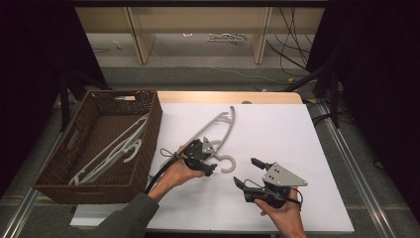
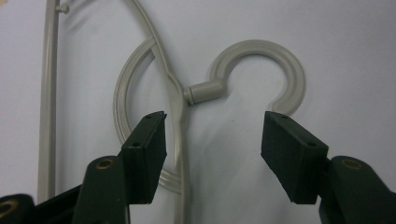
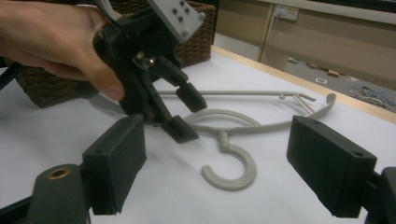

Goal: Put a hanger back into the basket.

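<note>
Already, over at the left, the brown wicker basket holds a few pale hangers, lying slantwise along its floor, so part of the sorting looks done; one grey hanger is left on the white table, lying flat just right of the basket's right wall, its long body running up toward the far side and its round hook curling at the near end. Over that near end hovers the left gripper, jaws spread apart and closed on nothing; in the left gripper view the hanger's neck and hook sit in the gap ahead of the pads, not yet pinched. My guess is the grasp comes next, then a lift and a short carry leftward over the basket rim. Farther right, the right gripper rests low in a hand near the table's near edge, jaws also wide apart and holding nothing, pointing back toward the hook. Room seems ample: bare white surface spreads to the right and far side, and the only obstacle on the carry is the basket's tall wall, which the long hanger would need to clear and then be angled to fit beside the others.
</note>
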Available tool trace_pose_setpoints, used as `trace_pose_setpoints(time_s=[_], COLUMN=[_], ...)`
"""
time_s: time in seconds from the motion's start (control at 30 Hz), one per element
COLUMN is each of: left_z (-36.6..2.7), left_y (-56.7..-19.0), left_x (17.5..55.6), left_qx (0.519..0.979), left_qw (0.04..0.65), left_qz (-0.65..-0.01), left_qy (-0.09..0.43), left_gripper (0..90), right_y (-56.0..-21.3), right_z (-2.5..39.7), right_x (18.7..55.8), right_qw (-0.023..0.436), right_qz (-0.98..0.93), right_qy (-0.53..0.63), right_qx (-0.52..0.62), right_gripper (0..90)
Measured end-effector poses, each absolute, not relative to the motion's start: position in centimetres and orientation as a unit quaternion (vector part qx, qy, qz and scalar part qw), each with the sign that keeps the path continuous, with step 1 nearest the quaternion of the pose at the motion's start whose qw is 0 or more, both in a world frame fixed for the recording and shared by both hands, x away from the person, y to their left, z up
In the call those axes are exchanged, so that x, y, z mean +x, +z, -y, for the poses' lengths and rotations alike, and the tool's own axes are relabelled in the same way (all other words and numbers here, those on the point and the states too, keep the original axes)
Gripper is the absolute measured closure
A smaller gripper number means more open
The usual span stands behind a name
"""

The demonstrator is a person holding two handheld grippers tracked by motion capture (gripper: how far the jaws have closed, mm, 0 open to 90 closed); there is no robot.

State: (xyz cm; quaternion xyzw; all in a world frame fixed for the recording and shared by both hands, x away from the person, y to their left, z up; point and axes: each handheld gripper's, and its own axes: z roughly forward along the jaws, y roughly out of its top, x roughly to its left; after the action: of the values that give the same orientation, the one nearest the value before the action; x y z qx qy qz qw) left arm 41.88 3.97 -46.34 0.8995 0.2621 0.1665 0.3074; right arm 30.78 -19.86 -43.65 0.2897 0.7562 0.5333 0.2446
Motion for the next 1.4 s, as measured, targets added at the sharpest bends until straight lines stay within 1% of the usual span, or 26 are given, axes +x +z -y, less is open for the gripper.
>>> trace_pose_setpoints(time_s=[0.27, 0.47, 0.5, 0.57, 0.6, 0.7, 0.8, 0.87, 1.03, 1.07, 1.1, 1.13, 1.2, 1.27, 1.3, 1.33, 1.4], left_z=[-3.8, -3.7, -3.7, -3.6, -3.5, -3.1, -2.9, -3.0, -3.2, -3.1, -3.3, -3.2, -3.2, -3.2, -3.0, -3.0, -2.7], left_y=[-47.3, -47.6, -47.7, -47.7, -47.6, -47.4, -47.2, -47.2, -47.1, -47.1, -47.0, -47.1, -47.1, -46.9, -46.9, -46.8, -46.7], left_x=[43.2, 43.7, 43.9, 44.2, 44.3, 44.6, 45.2, 45.5, 45.9, 46.0, 46.1, 46.1, 46.2, 46.3, 46.2, 46.3, 46.2], left_qx=[0.906, 0.906, 0.909, 0.910, 0.910, 0.913, 0.911, 0.908, 0.908, 0.905, 0.911, 0.905, 0.905, 0.907, 0.906, 0.913, 0.911], left_qw=[0.287, 0.288, 0.283, 0.278, 0.277, 0.260, 0.249, 0.246, 0.246, 0.249, 0.239, 0.245, 0.245, 0.236, 0.233, 0.220, 0.215], left_qz=[-0.264, -0.268, -0.262, -0.267, -0.269, -0.278, -0.306, -0.323, -0.331, -0.335, -0.328, -0.339, -0.340, -0.342, -0.345, -0.335, -0.342], left_qy=[0.164, 0.155, 0.160, 0.152, 0.152, 0.147, 0.118, 0.098, 0.079, 0.079, 0.076, 0.075, 0.075, 0.074, 0.076, 0.076, 0.076], left_gripper=[42.7, 44.7, 45.1, 45.7, 48.0, 49.9, 52.3, 55.3, 57.3, 58.0, 58.8, 60.0, 62.4, 64.1, 65.0, 65.9, 67.6], right_y=[-43.7, -43.7, -43.6, -43.7, -43.6, -43.6, -43.6, -43.6, -43.6, -43.6, -43.6, -43.6, -43.6, -43.6, -43.6, -43.6, -43.6], right_z=[19.7, 19.6, 19.7, 19.6, 19.7, 19.7, 19.7, 19.8, 19.7, 19.7, 19.7, 19.7, 19.7, 19.7, 19.7, 19.7, 19.7], right_x=[30.8, 30.8, 30.7, 30.8, 30.8, 30.7, 30.8, 30.8, 30.8, 30.7, 30.7, 30.8, 30.8, 30.7, 30.8, 30.8, 30.7], right_qw=[0.240, 0.238, 0.240, 0.239, 0.243, 0.241, 0.241, 0.249, 0.250, 0.246, 0.243, 0.249, 0.250, 0.243, 0.251, 0.250, 0.248], right_qz=[-0.755, -0.755, -0.761, -0.755, -0.759, -0.761, -0.760, -0.759, -0.759, -0.759, -0.759, -0.758, -0.759, -0.759, -0.756, -0.758, -0.758], right_qy=[0.539, 0.541, 0.531, 0.541, 0.532, 0.531, 0.534, 0.533, 0.533, 0.533, 0.533, 0.534, 0.533, 0.533, 0.535, 0.533, 0.535], right_qx=[0.286, 0.284, 0.286, 0.284, 0.284, 0.285, 0.283, 0.279, 0.279, 0.281, 0.283, 0.280, 0.279, 0.284, 0.280, 0.280, 0.280], right_gripper=[20.7, 20.7, 20.7, 20.7, 20.7, 20.7, 20.7, 20.7, 20.8, 20.9, 20.9, 20.9, 20.9, 21.0, 21.0, 21.0, 21.0])
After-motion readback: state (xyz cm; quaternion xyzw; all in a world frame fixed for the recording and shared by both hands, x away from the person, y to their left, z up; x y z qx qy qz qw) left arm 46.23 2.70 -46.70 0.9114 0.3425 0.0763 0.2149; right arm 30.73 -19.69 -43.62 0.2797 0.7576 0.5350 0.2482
